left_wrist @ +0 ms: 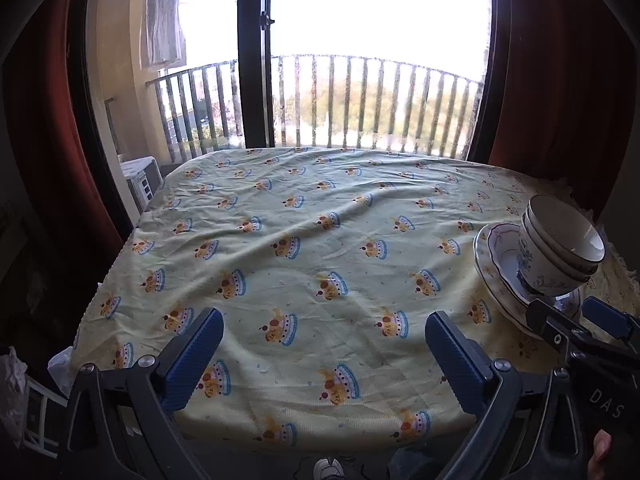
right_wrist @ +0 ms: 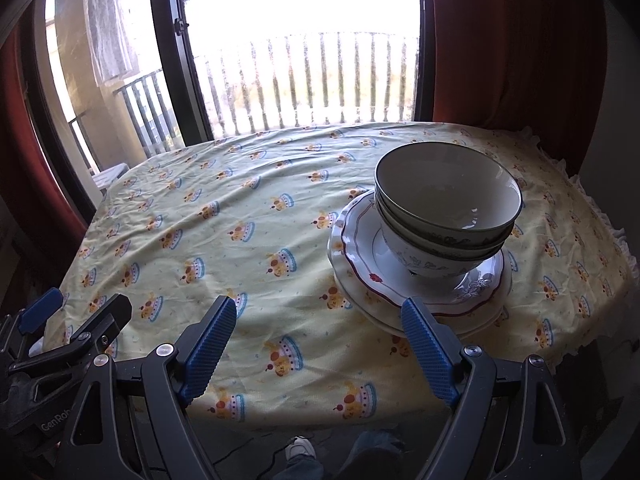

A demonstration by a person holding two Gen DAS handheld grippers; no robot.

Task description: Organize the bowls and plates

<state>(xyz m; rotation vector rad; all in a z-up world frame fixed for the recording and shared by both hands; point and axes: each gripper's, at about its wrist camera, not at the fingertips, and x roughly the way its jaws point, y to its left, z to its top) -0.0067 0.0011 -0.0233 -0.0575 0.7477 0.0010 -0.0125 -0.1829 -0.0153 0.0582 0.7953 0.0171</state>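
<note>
Nested bowls point(right_wrist: 448, 204) stand stacked on a red-rimmed plate point(right_wrist: 360, 248), which lies on a plain plate point(right_wrist: 374, 314), on the right side of the table. The left wrist view shows the same stack of bowls point(left_wrist: 560, 248) and plates point(left_wrist: 496, 276) at its far right. My right gripper point(right_wrist: 318, 312) hovers open over the cloth just in front of the stack, its right finger near the plates' front rim, nothing between its fingers. My left gripper point(left_wrist: 324, 326) is open over bare cloth to the left of the stack, holding nothing.
A yellow tablecloth with a crown-and-dog print point(left_wrist: 304, 240) covers the table. Beyond the far edge are a balcony door frame point(left_wrist: 254, 52) and railing. Red curtains point(right_wrist: 512, 40) hang at both sides. A person's shoe point(right_wrist: 302, 450) shows below the near table edge.
</note>
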